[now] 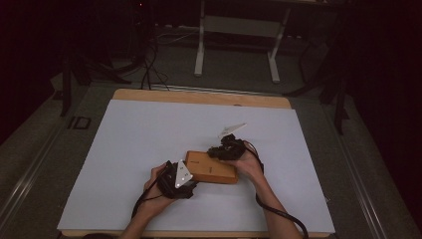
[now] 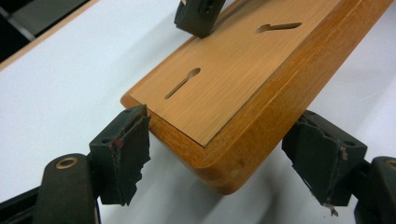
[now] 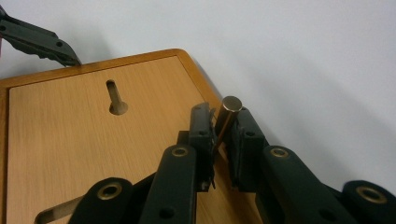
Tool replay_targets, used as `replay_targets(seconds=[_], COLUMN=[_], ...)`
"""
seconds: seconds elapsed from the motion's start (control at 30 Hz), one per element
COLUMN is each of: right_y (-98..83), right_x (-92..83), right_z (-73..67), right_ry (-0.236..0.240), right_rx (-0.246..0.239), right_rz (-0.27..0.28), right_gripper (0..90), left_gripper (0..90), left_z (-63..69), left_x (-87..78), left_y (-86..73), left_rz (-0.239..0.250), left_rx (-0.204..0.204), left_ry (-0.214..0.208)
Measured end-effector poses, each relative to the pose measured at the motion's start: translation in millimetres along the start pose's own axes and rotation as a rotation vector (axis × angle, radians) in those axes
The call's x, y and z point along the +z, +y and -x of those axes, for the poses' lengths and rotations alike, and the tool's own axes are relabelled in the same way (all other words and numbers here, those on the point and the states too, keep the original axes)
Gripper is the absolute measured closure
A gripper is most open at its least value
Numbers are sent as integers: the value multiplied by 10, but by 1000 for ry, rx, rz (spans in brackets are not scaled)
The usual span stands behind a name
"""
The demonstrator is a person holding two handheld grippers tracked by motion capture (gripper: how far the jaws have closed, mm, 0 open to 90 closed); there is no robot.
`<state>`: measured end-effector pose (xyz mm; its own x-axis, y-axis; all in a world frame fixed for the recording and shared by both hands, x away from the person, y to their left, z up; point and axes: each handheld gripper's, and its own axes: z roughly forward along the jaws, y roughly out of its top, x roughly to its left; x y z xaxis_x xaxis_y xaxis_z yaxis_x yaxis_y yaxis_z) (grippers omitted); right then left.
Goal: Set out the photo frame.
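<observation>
**Wooden board held at one corner, metal pin gripped at the other end**

On the white sheet [image 1: 149, 144] that covers the table [image 1: 199, 96], the wooden board [image 1: 211, 167] lies flat, right of centre and towards the person's side. Open white surface lies all around it, widest to the left and towards the far edge; the near edge of the sheet is close behind the two hands.

Left gripper [image 2: 219, 158]: jaws stand wide, one on each side of the board's rounded near corner. Neither pad appears to press on the wood. In the high view this gripper [image 1: 178, 180] sits at the board's left end.

Right gripper [image 3: 223, 140]: jaws stand narrow and hold a small metal pin [image 3: 227, 114] upright between the pads, just over the board's edge. In the high view it [image 1: 226, 149] is at the board's far right corner.

Board face: two keyhole slots [image 2: 182, 83] are cut into the panel; both look empty.

Room: dark floor, with white table legs [image 1: 199, 45] and cables [image 1: 149, 69] beyond the far edge.
</observation>
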<state>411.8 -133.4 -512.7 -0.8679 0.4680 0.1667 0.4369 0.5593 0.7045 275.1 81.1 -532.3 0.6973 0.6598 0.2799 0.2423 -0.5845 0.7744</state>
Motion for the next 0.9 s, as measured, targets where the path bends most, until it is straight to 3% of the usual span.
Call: replay_targets(seconds=[0.27, 0.53, 0.73, 0.9], right_y=[-11, 1, 61, 81], right_x=[-20, -29, -40, -59], right_z=[7, 0, -11, -10], right_ry=[10, 29, -1, -12], right_rx=[3, 11, -20, -15], right_rz=[-7, -32, -63, -62], right_gripper=[794, 782, 711, 631], left_gripper=[256, 272, 305, 332], left_z=[-2, 1, -55, -99], left_x=[-69, -87, -84, -85], left_y=[65, 83, 96, 105], left_rz=[56, 74, 92, 100], left_rx=[-19, -14, -38, -51], left_ry=[-14, -13, -8, -9])
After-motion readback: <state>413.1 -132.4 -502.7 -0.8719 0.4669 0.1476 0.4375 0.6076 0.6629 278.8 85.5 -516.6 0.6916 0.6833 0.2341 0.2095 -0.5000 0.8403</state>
